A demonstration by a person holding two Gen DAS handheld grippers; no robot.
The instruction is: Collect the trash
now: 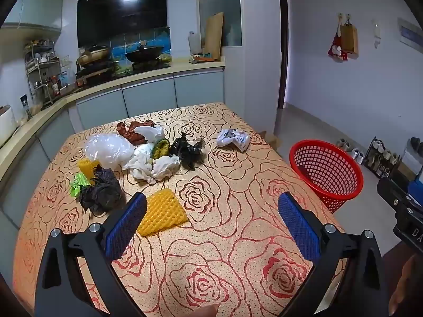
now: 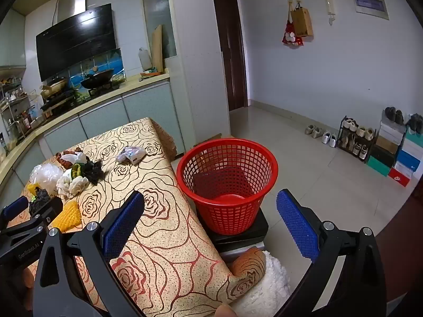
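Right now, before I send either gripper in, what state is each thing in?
left gripper: open, holding nothing
right gripper: open, holding nothing
red basket: upright beside the table, no trash inside
yellow foam net: loose on the tablecloth, nearest the left gripper
black bag: crumpled
white tissues: crumpled, in the pile
printed white wrapper: crumpled, apart from the pile

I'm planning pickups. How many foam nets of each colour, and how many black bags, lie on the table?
Yellow nets: 2
Green nets: 1
Black bags: 2
Total: 5
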